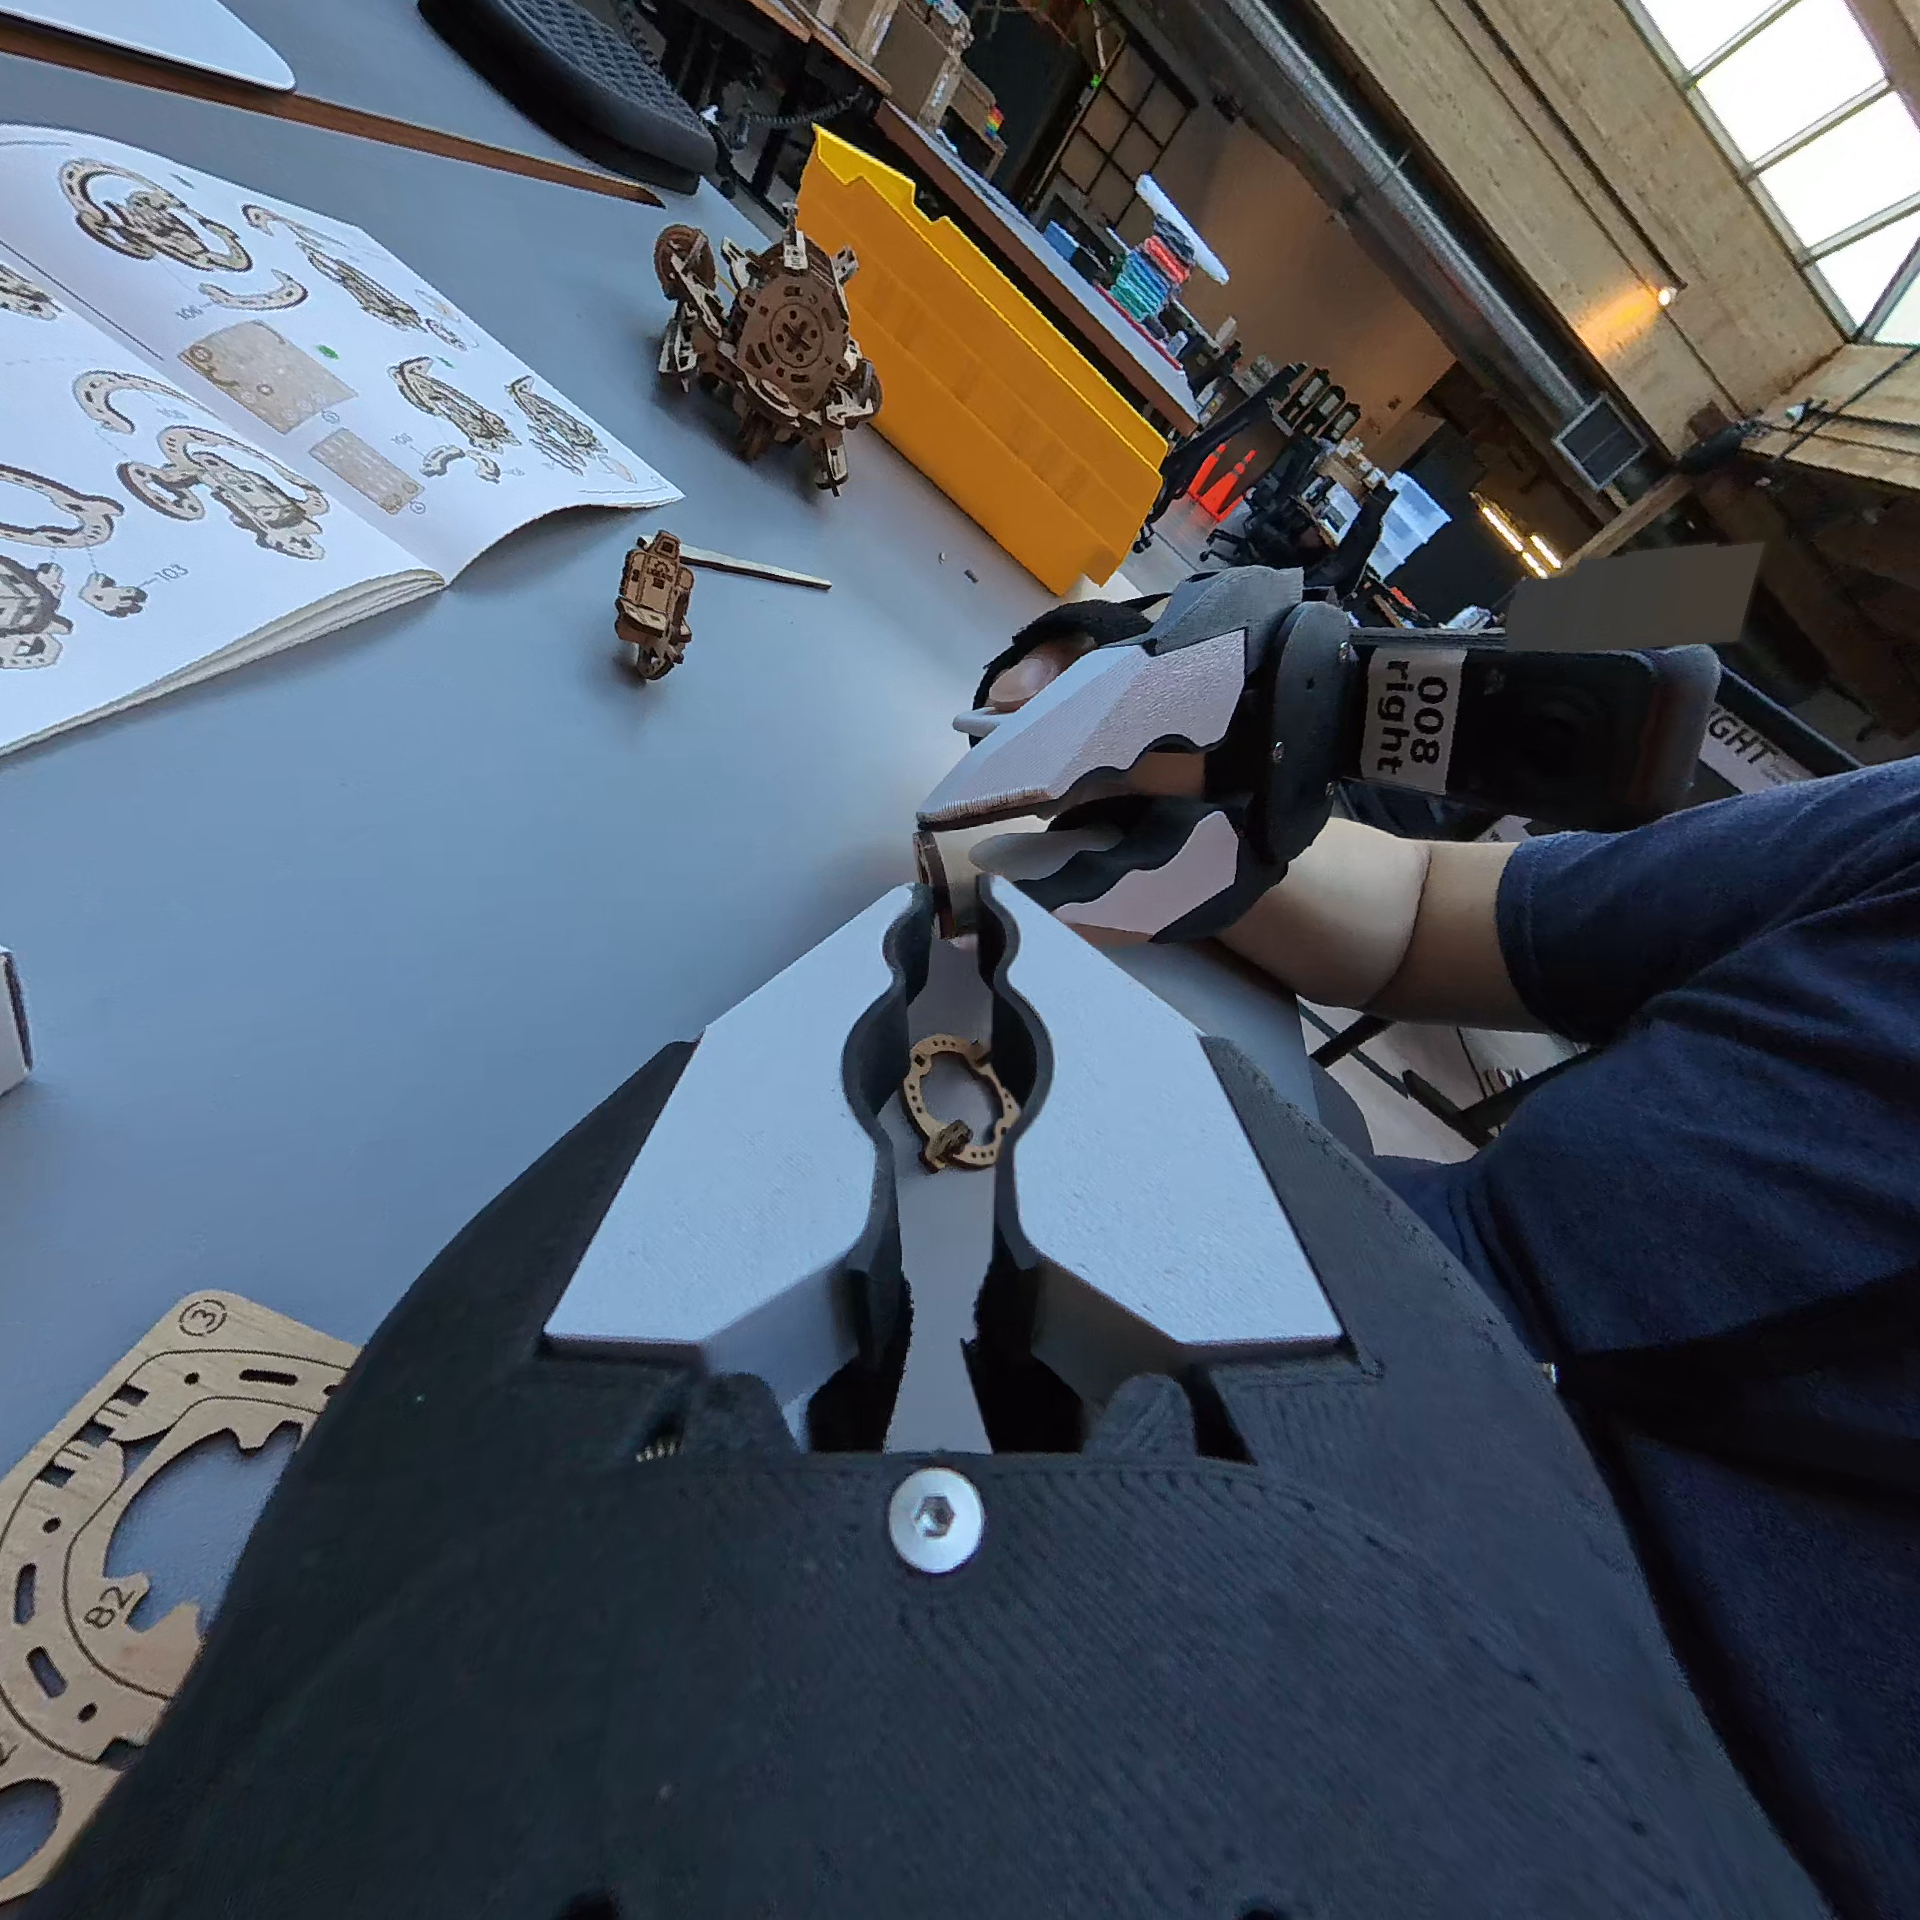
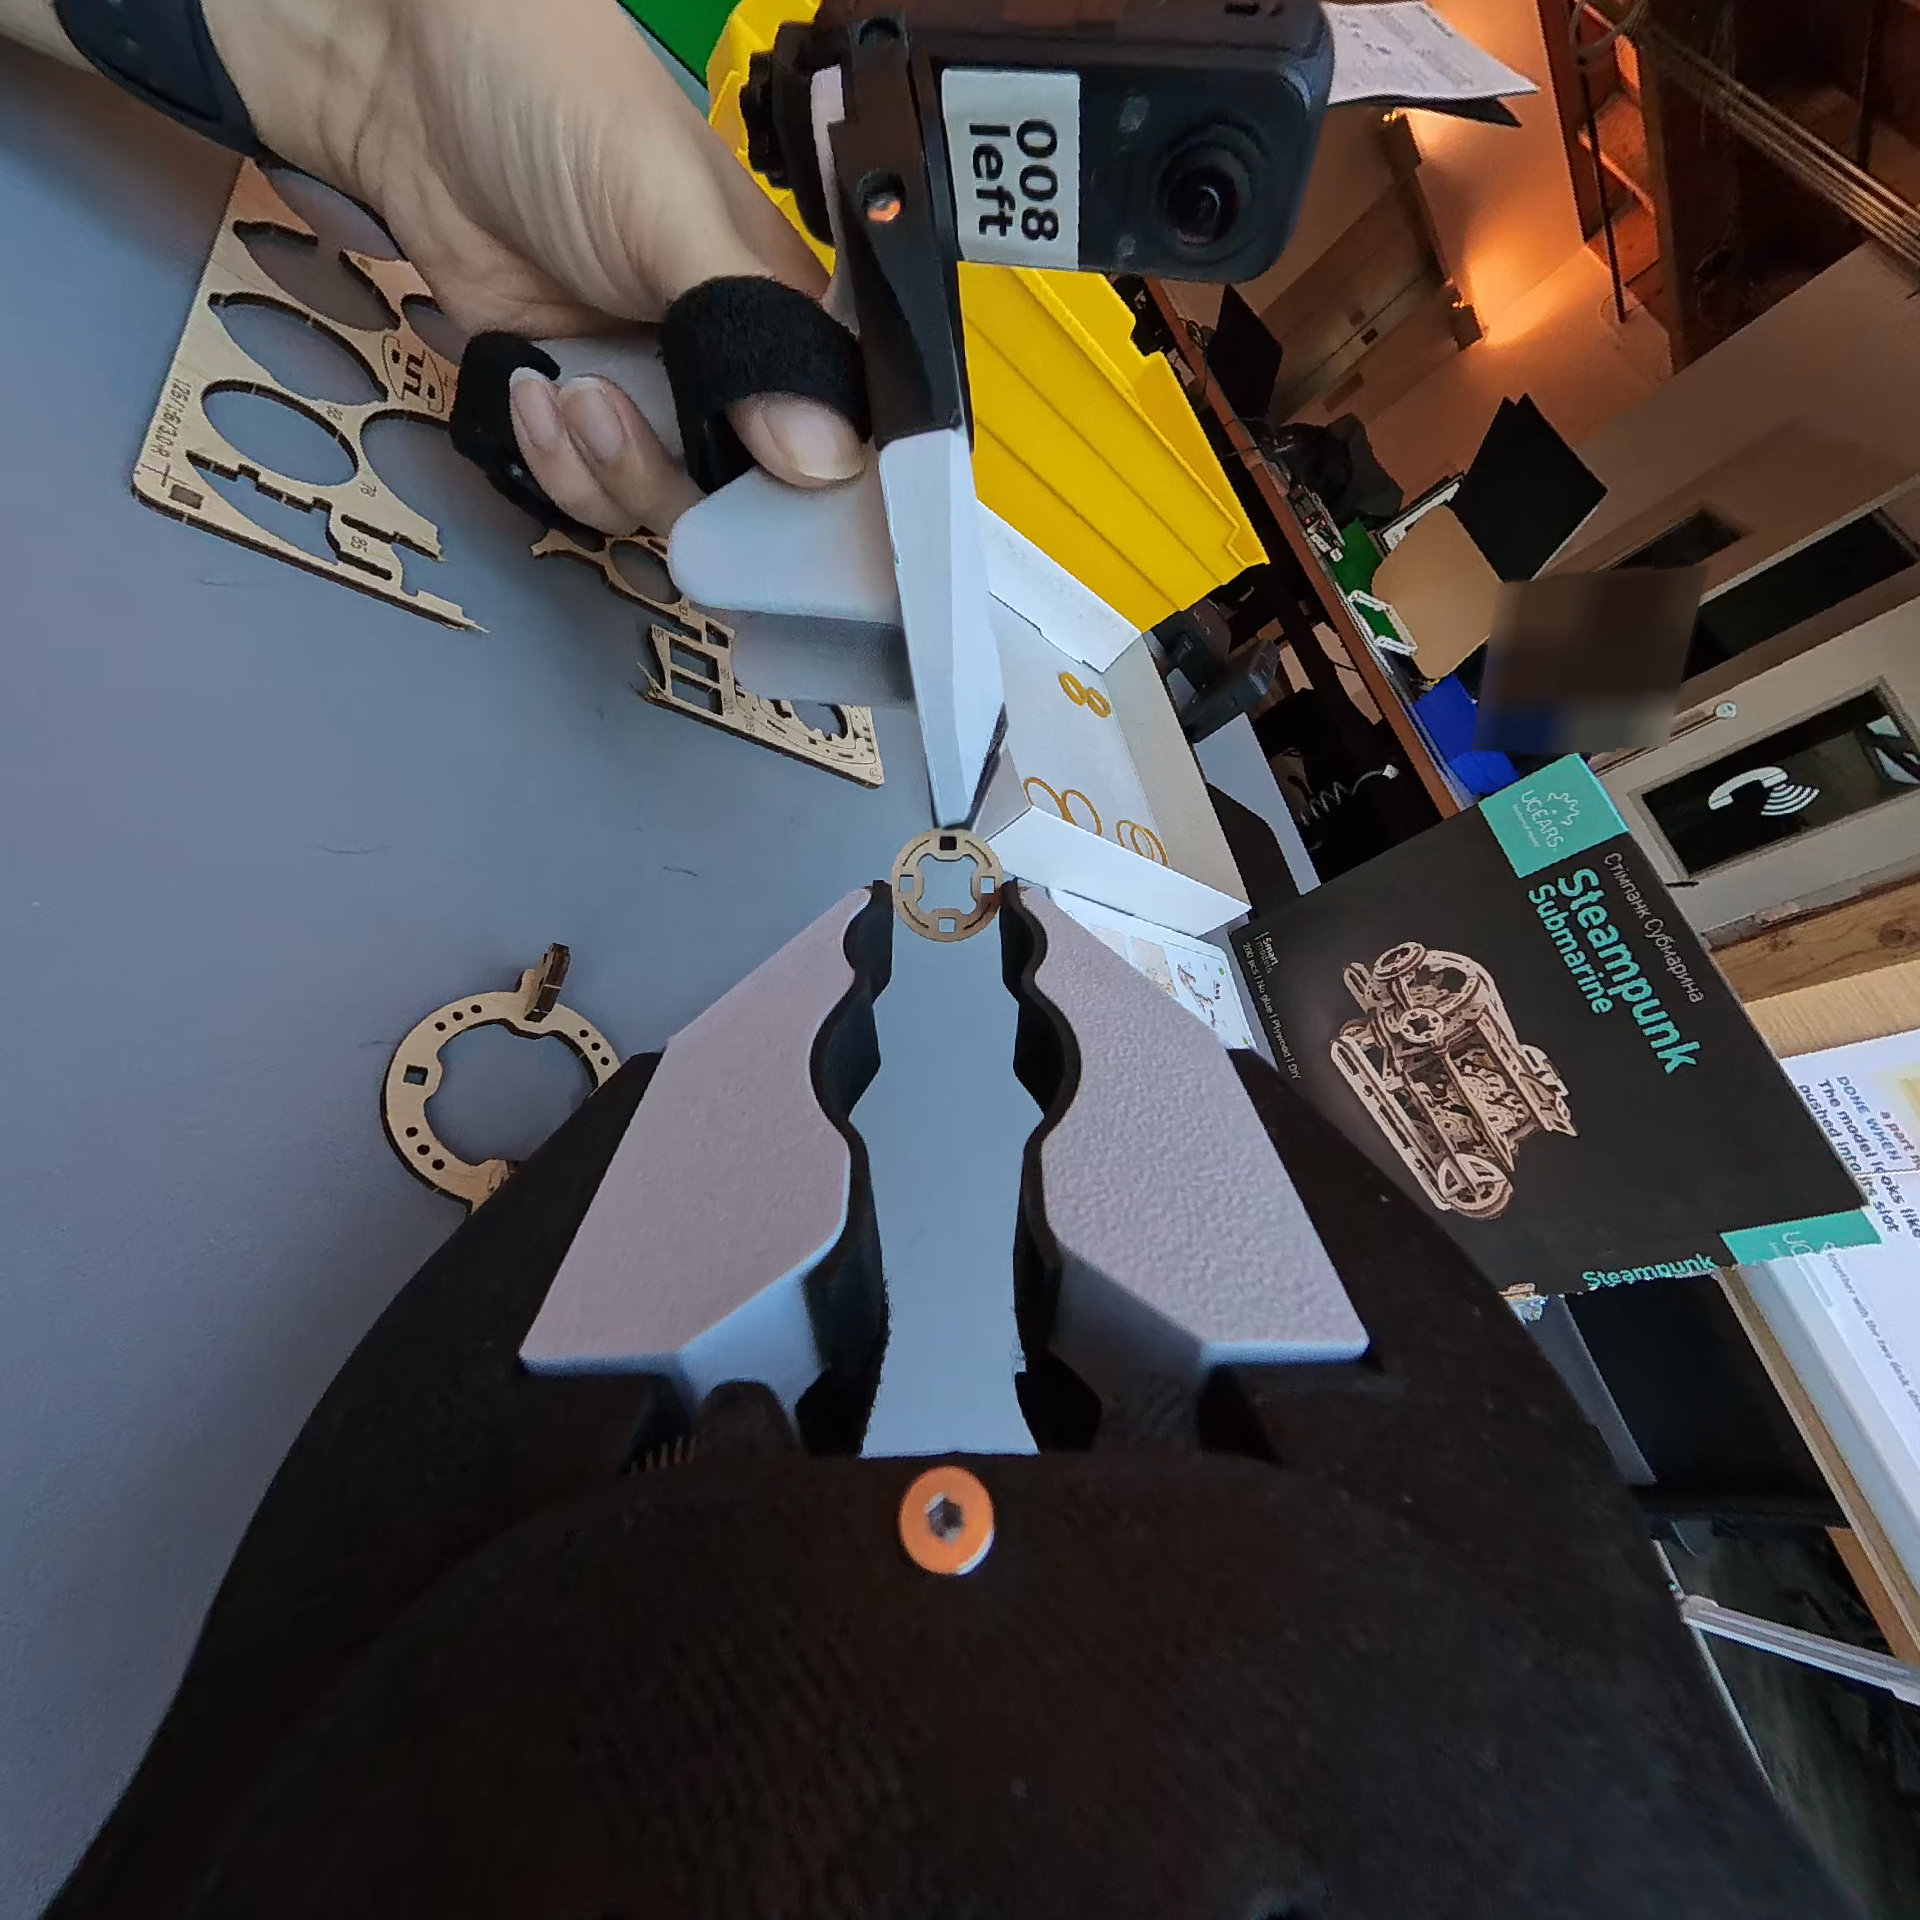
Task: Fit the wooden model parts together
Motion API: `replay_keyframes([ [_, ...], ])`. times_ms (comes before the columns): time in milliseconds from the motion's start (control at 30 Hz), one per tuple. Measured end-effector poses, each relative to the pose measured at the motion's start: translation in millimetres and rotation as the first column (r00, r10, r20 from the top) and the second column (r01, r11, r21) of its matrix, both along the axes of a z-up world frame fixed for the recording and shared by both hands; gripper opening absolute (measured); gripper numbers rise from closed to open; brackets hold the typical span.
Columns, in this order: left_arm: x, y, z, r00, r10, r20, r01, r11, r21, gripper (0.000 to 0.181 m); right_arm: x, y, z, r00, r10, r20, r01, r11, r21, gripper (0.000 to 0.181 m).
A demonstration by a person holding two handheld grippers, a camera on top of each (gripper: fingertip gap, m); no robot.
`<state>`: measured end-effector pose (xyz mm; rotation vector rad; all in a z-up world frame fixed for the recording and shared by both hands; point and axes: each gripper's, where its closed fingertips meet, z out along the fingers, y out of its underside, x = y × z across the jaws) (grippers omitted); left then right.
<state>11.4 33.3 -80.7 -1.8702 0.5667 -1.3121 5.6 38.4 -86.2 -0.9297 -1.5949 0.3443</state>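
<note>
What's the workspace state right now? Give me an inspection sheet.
Surface: grey table, matte.
Job's things: small wooden ring held between both grippers; larger holed ring lying on the table; partly built model and small sub-assembly farther off.
Clutter: open instruction booklet, punched part sheets, yellow bin, product box.
Grippers: right gripper shut on the ring's sides; left gripper shut on its top edge.
Cables: nothing seen on the table.
Surroundings: workshop benches behind.

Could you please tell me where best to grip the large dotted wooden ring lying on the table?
Take its raised tab, pinching across it from above. The ring lies flat on the table, so the thin rim gives little to pinch; the tab stands proud.
</note>
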Motion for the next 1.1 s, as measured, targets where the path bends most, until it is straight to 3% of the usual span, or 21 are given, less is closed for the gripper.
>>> replay_keyframes([
  [100,2.2,-1.2,0.5,1.000,-0.008,0.003,0.008,1.000,0.003,0.010,-0.1,-1.5,0.7,1.000,0.006,-0.002,-0.006,1.000,0.004,0.019],
  [267,-0.7,1.8,-3.2,0.998,0.022,-0.059,-0.020,0.999,0.038,0.000,-0.8,-1.3,0.4,1.000,0.000,0.002,0.000,1.000,0.025,0.019],
  [1100,1.8,1.6,-7.3,0.998,0.015,-0.064,-0.013,1.000,0.025,0.001,-1.1,-1.6,-1.2,1.000,0.008,-0.001,-0.008,1.000,0.028,0.019],
])
